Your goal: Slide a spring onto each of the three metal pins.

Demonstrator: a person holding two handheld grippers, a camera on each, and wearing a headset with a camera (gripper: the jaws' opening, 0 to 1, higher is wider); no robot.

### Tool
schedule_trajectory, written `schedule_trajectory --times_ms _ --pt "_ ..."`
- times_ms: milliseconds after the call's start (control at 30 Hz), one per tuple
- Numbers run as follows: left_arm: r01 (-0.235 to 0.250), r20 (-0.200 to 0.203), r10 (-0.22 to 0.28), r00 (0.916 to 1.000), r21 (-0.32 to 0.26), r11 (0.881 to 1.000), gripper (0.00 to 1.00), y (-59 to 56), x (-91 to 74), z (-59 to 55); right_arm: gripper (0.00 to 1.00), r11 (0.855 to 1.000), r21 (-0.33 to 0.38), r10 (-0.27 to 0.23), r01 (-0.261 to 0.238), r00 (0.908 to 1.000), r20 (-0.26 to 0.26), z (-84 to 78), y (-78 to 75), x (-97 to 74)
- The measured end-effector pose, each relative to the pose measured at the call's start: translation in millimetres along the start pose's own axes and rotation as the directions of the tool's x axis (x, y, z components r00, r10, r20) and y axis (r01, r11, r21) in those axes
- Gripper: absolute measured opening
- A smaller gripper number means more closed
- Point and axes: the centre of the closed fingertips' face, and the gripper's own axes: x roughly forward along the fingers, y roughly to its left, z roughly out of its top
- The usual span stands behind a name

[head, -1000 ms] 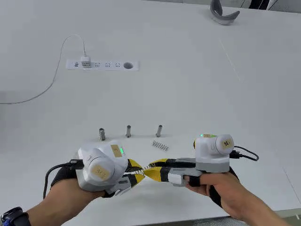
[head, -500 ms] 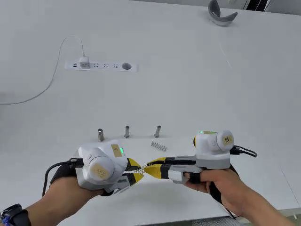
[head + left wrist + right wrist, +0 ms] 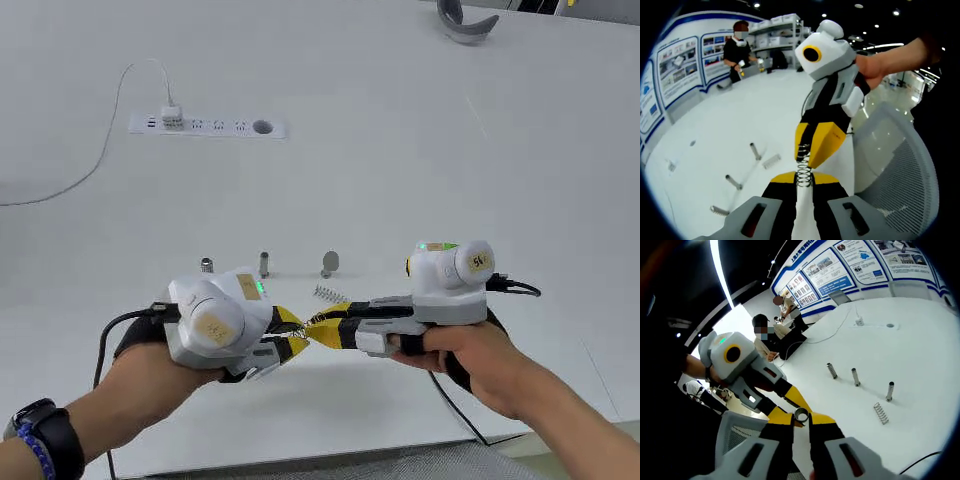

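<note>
Three short metal pins stand in a row on the white table: the left pin wears a spring, the middle pin and right pin are bare. A loose spring lies just in front of the right pin. Another spring is held in the air, tip to tip, between both grippers. My left gripper is shut on one end. My right gripper is shut on the other end, which shows as a ring. The pins and the loose spring also show in the right gripper view.
A white power strip with a plugged charger and its cable lies at the back left. A grey curved object sits at the far edge. The table's front edge runs just under my hands. A mesh chair stands beside the table.
The head camera has tilted, shifting the whole picture. Both grippers stay joined on the spring and now sit a little closer to the pins and the loose spring.
</note>
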Motion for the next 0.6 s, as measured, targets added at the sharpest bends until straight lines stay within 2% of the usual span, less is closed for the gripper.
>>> schedule_trajectory --times_ms 133,433,600 --pt "0.011 0.012 -0.011 0.9999 0.013 1.000 0.11 -0.6 -0.9 4.0 0.13 0.998 -0.059 -0.001 -0.003 0.9983 -0.059 -3.4 2.9 1.3" --pt "0.040 0.027 -0.041 0.9988 0.053 0.998 0.11 -4.9 -5.6 8.7 0.13 0.992 -0.117 0.031 -0.044 0.9933 -0.111 6.0 9.7 0.5" --pt "0.050 0.032 -0.052 0.9981 0.066 0.997 0.11 -6.7 -8.3 9.5 0.13 0.983 -0.167 0.048 -0.079 0.9824 -0.180 4.7 14.8 3.2"
